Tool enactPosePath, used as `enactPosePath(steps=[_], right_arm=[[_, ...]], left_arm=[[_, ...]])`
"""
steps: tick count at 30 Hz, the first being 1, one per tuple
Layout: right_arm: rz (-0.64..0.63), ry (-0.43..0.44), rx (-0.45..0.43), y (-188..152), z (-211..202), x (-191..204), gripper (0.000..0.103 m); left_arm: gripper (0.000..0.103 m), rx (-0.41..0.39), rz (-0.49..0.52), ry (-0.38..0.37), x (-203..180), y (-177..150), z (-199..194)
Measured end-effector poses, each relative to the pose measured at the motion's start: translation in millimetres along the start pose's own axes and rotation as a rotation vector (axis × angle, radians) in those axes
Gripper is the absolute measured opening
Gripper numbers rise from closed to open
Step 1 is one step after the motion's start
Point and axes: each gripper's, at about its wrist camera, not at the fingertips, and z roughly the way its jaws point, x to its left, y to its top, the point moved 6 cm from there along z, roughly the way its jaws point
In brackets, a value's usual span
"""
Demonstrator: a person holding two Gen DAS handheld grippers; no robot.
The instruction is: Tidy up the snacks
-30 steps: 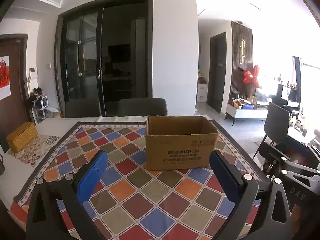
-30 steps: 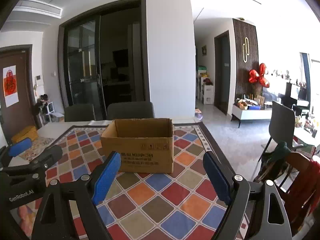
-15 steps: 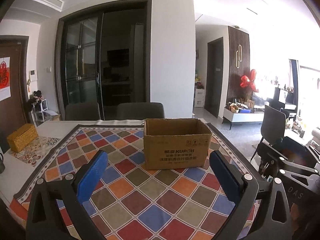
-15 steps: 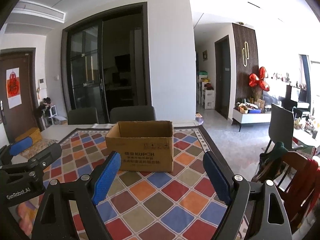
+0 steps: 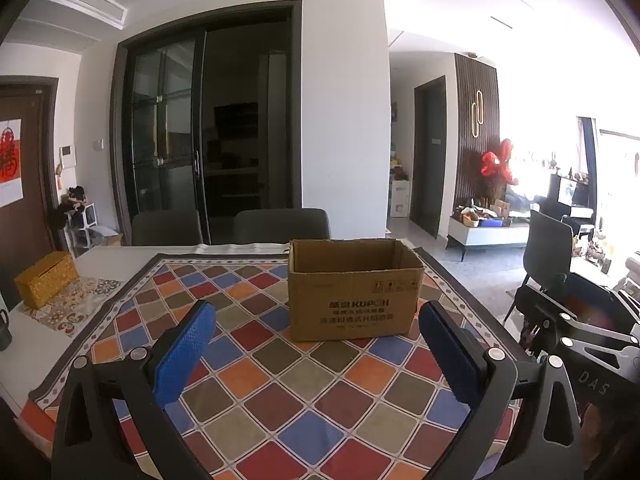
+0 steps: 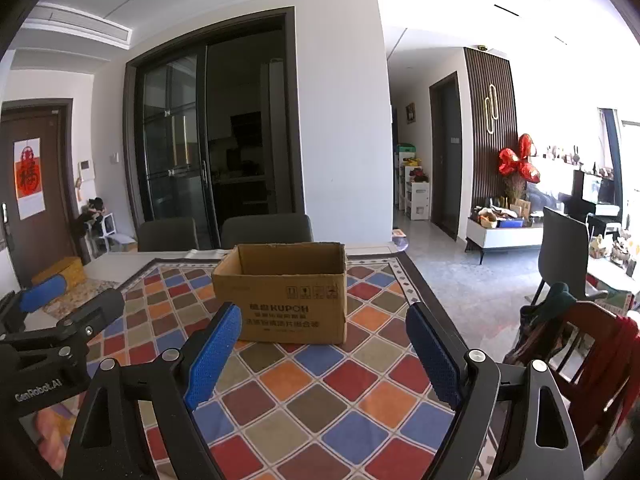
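An open brown cardboard box [image 5: 354, 296] printed KUPOH stands on the chequered tablecloth [image 5: 304, 384]; it also shows in the right wrist view [image 6: 286, 296]. Its inside is hidden from here. No snacks are in view. My left gripper [image 5: 318, 354] is open and empty, held above the cloth short of the box. My right gripper [image 6: 322, 352] is open and empty, also short of the box. The left gripper shows at the left edge of the right wrist view [image 6: 60, 320].
A yellow woven box [image 5: 46, 278] sits on a patterned mat at the table's far left. Two dark chairs [image 5: 280, 226] stand behind the table. A wooden chair with red clothing [image 6: 580, 352] is at the right. A dark mug [image 5: 4, 328] is at the left edge.
Both grippers have drawn back and risen a little, so the box looks smaller and farther. Both stay open and empty.
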Motion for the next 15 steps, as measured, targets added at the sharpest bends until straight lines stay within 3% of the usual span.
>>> enactPosePath(steps=[15], right_arm=[[0.000, 0.002, 0.000, -1.8, -1.1, 0.2, 0.085]], left_arm=[[0.103, -0.010, 0.004, 0.009, -0.5, 2.0, 0.1]])
